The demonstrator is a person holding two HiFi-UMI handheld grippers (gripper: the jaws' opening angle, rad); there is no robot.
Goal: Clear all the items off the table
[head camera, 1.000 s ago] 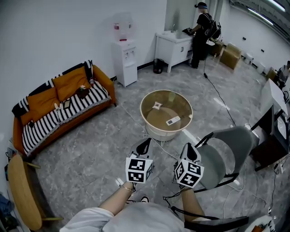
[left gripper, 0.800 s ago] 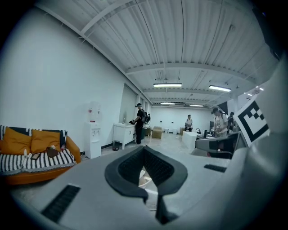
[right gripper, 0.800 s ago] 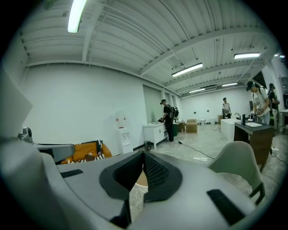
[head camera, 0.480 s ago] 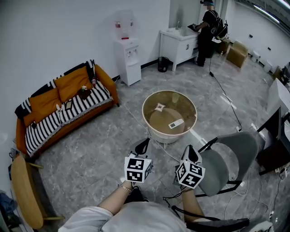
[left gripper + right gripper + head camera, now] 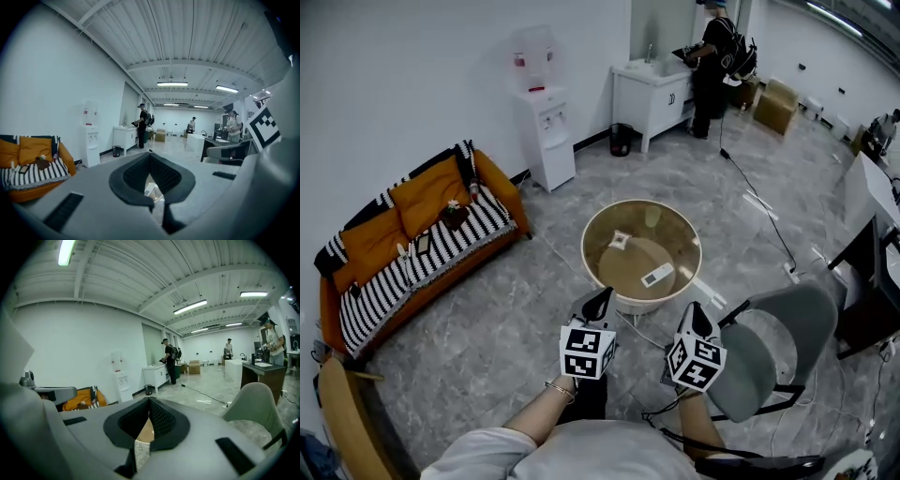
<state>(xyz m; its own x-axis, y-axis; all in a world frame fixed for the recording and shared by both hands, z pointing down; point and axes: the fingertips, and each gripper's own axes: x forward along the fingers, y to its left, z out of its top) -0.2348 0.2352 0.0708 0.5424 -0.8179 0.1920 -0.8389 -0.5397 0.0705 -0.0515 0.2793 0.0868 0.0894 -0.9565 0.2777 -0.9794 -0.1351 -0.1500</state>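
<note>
The left gripper (image 5: 599, 300) and the right gripper (image 5: 693, 315) are both closed, tips together, and they hold nothing. Near ahead of them, not touched, stands the round glass table (image 5: 661, 302). On it lie a white remote (image 5: 657, 275), a small white item (image 5: 621, 240) and a clear cup (image 5: 652, 217). A grey chair (image 5: 778, 323) is beside the right gripper.
</note>
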